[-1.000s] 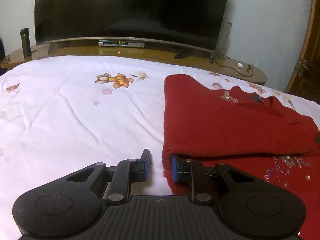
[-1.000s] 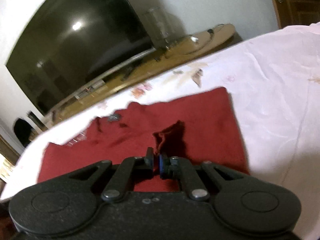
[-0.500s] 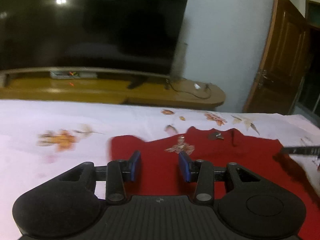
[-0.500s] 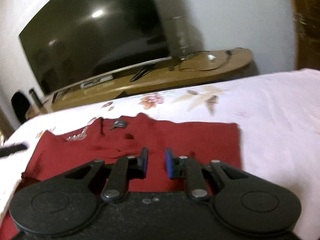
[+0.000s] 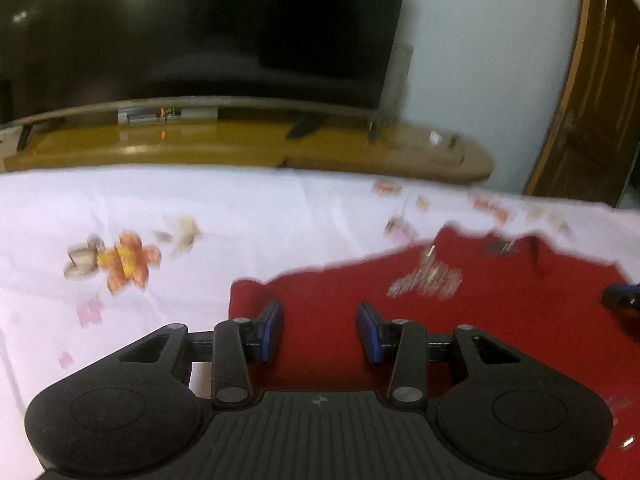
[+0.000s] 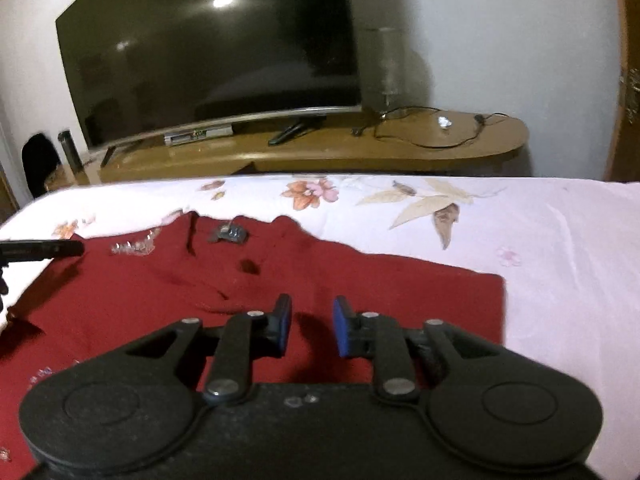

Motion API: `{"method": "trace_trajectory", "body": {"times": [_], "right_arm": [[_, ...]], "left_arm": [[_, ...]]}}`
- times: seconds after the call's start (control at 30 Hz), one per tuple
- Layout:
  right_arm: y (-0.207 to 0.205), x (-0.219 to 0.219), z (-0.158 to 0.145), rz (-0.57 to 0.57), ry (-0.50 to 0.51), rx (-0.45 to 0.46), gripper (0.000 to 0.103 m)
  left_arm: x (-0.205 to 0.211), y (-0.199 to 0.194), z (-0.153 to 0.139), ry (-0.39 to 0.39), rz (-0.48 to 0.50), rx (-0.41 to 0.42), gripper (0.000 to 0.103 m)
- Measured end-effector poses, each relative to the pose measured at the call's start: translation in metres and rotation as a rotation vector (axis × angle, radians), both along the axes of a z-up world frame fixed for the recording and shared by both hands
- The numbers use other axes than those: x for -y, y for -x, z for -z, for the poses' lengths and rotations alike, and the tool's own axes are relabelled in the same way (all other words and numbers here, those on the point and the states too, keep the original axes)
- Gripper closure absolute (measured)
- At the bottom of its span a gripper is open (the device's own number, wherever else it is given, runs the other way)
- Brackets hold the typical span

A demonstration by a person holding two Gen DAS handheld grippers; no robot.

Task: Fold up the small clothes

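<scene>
A dark red top (image 6: 140,300) lies flat on the white flowered bedsheet (image 6: 560,260), its collar and label (image 6: 229,234) toward the far side. My right gripper (image 6: 312,328) hovers low over its near right part, open by a narrow gap with nothing between the pads. In the left wrist view the same red top (image 5: 500,332) fills the lower right, with a sequin motif (image 5: 428,280) on it. My left gripper (image 5: 320,330) is open over the garment's left edge and holds nothing. The other gripper's tip (image 5: 620,300) shows at the right edge.
Beyond the bed's far edge stands a low wooden TV stand (image 6: 440,148) with a large dark television (image 6: 208,60), a set-top box (image 6: 196,136), cables and a dark bottle (image 6: 68,152). A wooden door (image 5: 592,92) is at the right.
The right gripper, shut on a raised fold of the red top, has opened and the cloth now lies flat. The left gripper has opened wider and moved from the garment's near corner.
</scene>
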State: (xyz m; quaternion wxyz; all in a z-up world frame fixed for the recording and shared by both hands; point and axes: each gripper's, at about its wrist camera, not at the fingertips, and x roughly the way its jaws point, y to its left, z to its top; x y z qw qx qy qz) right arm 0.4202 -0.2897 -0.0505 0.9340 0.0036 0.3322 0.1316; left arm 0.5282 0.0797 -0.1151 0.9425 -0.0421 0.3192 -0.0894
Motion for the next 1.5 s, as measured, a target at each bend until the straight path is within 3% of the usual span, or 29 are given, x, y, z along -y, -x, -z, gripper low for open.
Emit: {"method": "trace_trajectory", "body": {"times": [0.07, 0.1, 0.17, 0.27, 0.33, 0.4, 0.43, 0.5, 0.6, 0.67, 0.77, 0.87, 1.0, 1.07, 1.13, 1.2, 1.3, 1.4, 1.5], "right_arm": [[-0.012, 0.000, 0.018, 0.021, 0.060, -0.028, 0.082], [-0.011, 0.007, 0.021, 0.030, 0.017, -0.011, 0.082], [-0.012, 0.016, 0.019, 0.053, -0.048, -0.033, 0.082], [-0.009, 0.013, 0.007, 0.077, -0.051, -0.021, 0.077], [-0.001, 0.011, 0.000, 0.074, -0.054, 0.031, 0.076], [-0.004, 0.008, 0.013, 0.104, 0.025, 0.002, 0.077], [-0.004, 0.011, 0.021, 0.102, 0.032, 0.002, 0.077], [-0.002, 0.014, 0.018, 0.111, 0.008, -0.004, 0.077], [0.011, 0.010, -0.001, 0.104, -0.018, 0.041, 0.070], [0.021, -0.001, -0.009, 0.052, -0.028, 0.080, 0.069], [0.019, -0.031, -0.006, -0.054, -0.013, 0.070, 0.072], [0.008, -0.056, 0.002, -0.119, -0.003, 0.051, 0.075], [-0.004, -0.063, 0.017, -0.110, 0.092, 0.045, 0.073], [-0.009, -0.038, 0.017, -0.012, 0.090, 0.030, 0.072], [-0.007, 0.002, 0.020, 0.061, 0.039, 0.013, 0.074], [-0.004, 0.021, 0.020, 0.059, 0.000, 0.005, 0.077], [-0.004, 0.005, 0.017, 0.043, 0.079, 0.015, 0.073], [0.012, -0.005, 0.000, 0.014, 0.043, 0.059, 0.071], [0.035, -0.019, -0.004, -0.060, 0.040, 0.073, 0.070]], "left_arm": [[-0.005, 0.001, 0.001, 0.030, -0.008, 0.000, 0.061], [-0.007, 0.001, -0.001, 0.037, -0.010, -0.007, 0.061], [-0.006, 0.005, -0.009, 0.012, -0.023, 0.000, 0.061], [-0.007, 0.022, -0.020, -0.007, -0.029, 0.064, 0.061], [-0.006, 0.018, -0.010, -0.062, -0.050, 0.010, 0.061], [-0.012, 0.018, 0.001, -0.076, -0.076, 0.001, 0.047], [-0.018, 0.018, 0.001, -0.036, -0.093, -0.012, 0.047], [-0.017, 0.025, -0.012, -0.047, -0.144, 0.000, 0.047], [0.003, 0.045, -0.030, -0.021, -0.067, 0.090, 0.047], [0.034, 0.048, -0.033, -0.063, 0.028, 0.121, 0.047], [0.077, 0.037, -0.023, -0.147, 0.131, 0.114, 0.047], [0.102, 0.028, -0.012, -0.154, 0.191, 0.066, 0.047], [0.086, 0.028, -0.009, -0.109, 0.134, 0.053, 0.045], [0.065, 0.028, -0.005, -0.116, 0.098, 0.050, 0.045], [0.044, 0.028, -0.002, -0.058, 0.068, 0.031, 0.045], [0.039, 0.026, -0.002, -0.036, 0.060, 0.022, 0.045], [0.051, 0.032, -0.012, -0.057, 0.057, 0.032, 0.045], [0.064, 0.055, -0.025, -0.083, 0.121, 0.098, 0.045], [0.074, 0.062, -0.013, -0.078, 0.147, 0.061, 0.045]]}}
